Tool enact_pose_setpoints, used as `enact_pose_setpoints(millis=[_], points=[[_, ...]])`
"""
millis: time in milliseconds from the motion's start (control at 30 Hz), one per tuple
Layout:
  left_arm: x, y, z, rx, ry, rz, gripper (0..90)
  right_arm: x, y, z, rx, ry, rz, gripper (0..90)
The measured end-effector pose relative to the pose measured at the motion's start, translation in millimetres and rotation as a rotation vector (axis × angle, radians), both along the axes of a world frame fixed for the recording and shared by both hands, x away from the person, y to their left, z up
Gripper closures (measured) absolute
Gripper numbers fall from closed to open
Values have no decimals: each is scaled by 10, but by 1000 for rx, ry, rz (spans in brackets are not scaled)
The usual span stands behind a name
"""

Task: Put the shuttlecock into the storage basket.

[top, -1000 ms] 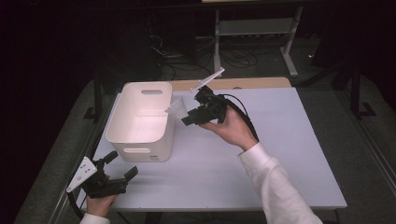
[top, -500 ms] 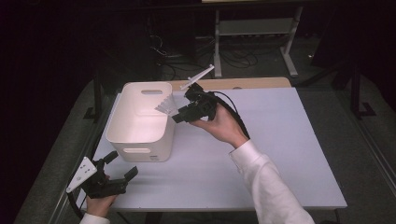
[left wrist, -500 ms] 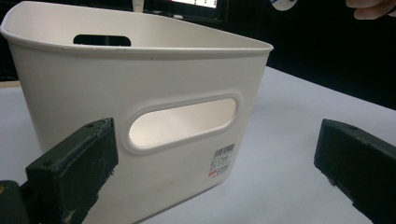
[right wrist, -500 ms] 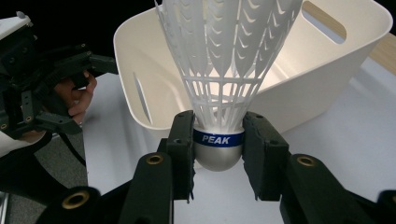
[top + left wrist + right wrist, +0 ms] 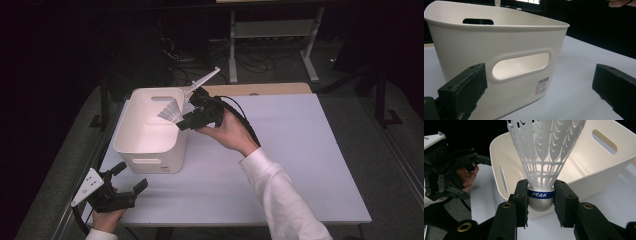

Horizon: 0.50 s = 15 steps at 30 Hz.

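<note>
Where the right tool point(image 5: 540, 201) grips, the shuttlecock point(image 5: 541, 165) reads "PEAK".

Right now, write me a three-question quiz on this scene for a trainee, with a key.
1. True or false: the right gripper is shut on the shuttlecock.
2. Where is the shuttlecock's skirt in the high view? A) over the open white bin B) flat on the table C) beside the left gripper
3. Fill in: in the left gripper view, the bin wall facing the open jaws has a handle slot and a small ____ label.

Key
1. True: the pads clamp the silver cap at its blue PEAK band.
2. A: it is held above the bin's right rim.
3. Barcode.
</note>
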State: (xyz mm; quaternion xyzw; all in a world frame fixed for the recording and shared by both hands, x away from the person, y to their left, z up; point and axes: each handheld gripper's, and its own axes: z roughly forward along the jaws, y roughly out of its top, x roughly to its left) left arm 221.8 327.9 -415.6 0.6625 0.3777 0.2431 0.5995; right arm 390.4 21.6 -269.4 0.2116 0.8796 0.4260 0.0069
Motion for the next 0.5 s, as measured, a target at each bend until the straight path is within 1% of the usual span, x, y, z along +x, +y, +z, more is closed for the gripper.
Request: enact_pose_setpoints(millis=[33, 67, 133, 167, 267, 300, 367, 467, 500], points=[[1, 2, -1, 2, -1, 0, 0, 8, 14, 0, -3, -7, 5, 643], [1, 2, -1, -1, 0, 1, 0, 6, 37, 1, 1, -1, 6, 643], [1, 3, -1, -1, -1, 0, 0, 14, 71, -2, -5, -8, 14, 643], [0, 3, -1, -1, 0, -1, 0, 9, 92, -1, -3, 5, 10, 643], [-2, 1, 0, -4, 1, 0, 0, 17, 139, -17, 3, -3, 20, 643], [-2, 1, 0, -5, 0, 0, 0, 11, 154, -21, 11, 6, 20, 643], [0, 2, -1, -3, 1, 0, 0, 13, 187, -35, 11, 3, 26, 643], [1, 2, 0, -2, -2, -4, 0, 13, 238, -40, 8, 12, 30, 643], [0, 2, 0, -2, -2, -4, 0, 19, 252, -41, 7, 4, 33, 643]])
